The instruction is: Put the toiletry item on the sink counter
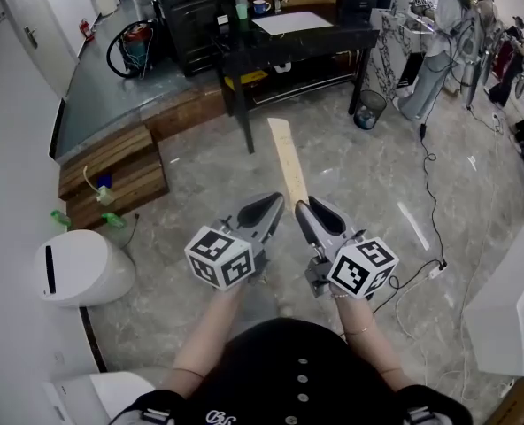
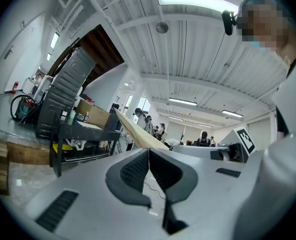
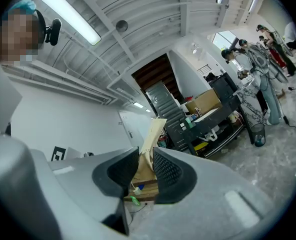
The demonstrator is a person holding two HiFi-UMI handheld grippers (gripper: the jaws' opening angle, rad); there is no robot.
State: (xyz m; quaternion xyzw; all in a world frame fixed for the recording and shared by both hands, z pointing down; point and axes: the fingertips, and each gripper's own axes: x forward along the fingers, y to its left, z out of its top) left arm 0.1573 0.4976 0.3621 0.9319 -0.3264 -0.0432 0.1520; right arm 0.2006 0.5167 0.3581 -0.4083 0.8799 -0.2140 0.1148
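Open floor (image 1: 368, 184) past plank (image 1: 288, 159), table (image 1: 244, 50) beyond

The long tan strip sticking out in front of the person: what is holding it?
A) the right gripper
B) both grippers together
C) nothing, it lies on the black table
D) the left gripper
A: in the right gripper view the tan strip stands gripped between the jaws of the right gripper, while the left gripper has its jaws together with nothing between them.
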